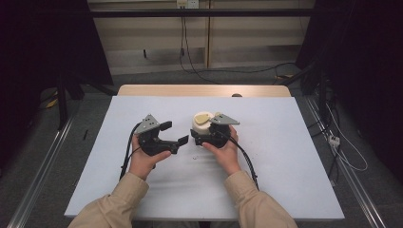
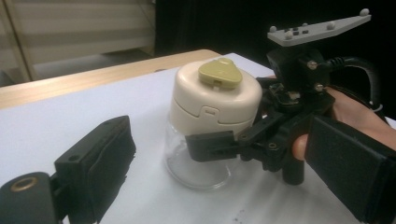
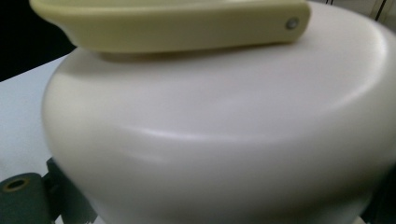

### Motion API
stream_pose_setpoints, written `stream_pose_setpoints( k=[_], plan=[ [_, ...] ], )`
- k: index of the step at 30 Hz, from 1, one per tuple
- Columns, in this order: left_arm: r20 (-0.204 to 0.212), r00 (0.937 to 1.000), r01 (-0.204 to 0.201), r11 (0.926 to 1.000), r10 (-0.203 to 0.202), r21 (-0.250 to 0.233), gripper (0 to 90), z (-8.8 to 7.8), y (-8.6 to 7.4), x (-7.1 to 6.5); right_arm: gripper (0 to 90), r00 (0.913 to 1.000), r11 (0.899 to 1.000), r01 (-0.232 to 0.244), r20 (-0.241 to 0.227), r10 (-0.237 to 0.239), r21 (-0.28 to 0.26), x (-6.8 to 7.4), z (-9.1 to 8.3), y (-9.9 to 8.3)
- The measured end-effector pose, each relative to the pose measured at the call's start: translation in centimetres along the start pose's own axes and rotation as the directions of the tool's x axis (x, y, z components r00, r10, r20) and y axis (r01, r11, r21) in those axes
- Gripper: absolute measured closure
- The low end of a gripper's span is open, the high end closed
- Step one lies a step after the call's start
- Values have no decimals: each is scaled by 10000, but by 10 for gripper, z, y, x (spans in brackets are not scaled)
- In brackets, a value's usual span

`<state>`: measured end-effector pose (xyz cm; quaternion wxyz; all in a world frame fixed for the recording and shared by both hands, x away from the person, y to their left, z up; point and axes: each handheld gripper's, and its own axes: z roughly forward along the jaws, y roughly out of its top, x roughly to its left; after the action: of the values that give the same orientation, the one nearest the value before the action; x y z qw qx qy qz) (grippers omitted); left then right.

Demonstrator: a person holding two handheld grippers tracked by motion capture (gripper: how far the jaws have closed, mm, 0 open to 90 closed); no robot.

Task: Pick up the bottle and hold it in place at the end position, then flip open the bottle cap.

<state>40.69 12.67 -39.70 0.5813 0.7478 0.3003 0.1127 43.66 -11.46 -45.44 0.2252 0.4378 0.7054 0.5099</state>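
A clear glass jar (image 2: 198, 168) with a cream lid (image 2: 215, 100) and an olive-yellow knob (image 2: 220, 73) stands upright on the table, a little right of its middle (image 1: 201, 122). My right gripper (image 1: 199, 132) is shut on the jar, and one black finger (image 2: 210, 147) lies against the glass just under the lid. The other finger is hidden behind the jar. In the right gripper view the lid (image 3: 224, 140) and knob (image 3: 177, 23) loom very close. My left gripper (image 1: 174, 133) stands open just left of the jar, its pads (image 2: 100, 161) apart from it.
A pale sheet (image 1: 266, 156) covers the table, with a wooden strip (image 1: 204, 90) along its far edge. A few dark specks (image 1: 195, 156) lie near the hands. Cables (image 1: 342, 142) trail on the floor at the right, and dark stands (image 1: 62, 95) rise at the left.
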Motion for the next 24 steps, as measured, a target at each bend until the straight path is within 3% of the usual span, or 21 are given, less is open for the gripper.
stream_pose_setpoints(
  k=[4, 14, 18, 21, 24],
  plan=[
    [14, 10000, 66, 10000, -66, 12, 106, 1, 2, 1, 55, 10000, 10000, 6, -10, -6, 3, 0, 0, 0],
    [65, 9998, -197, 9998, 197, 21, 273, 5, 6, 3, 55, 10000, 10000, -9, -10, 9, 11, 0, 0, 0],
    [101, 9996, -278, 9996, 277, 36, 467, 7, 6, 6, 55, 10000, 10000, -1, -20, 1, 38, 0, 0, 0],
    [15, 9997, -254, 9996, 254, 88, 528, 9, 4, 9, 55, 10000, 10000, -8, -14, 8, 30, 0, 0, 0],
    [340, 9994, -97, 9997, 89, 227, 557, 12, 4, 12, 55, 10000, 10000, -3, -11, 3, 43, 0, 0, 0]
  ],
)
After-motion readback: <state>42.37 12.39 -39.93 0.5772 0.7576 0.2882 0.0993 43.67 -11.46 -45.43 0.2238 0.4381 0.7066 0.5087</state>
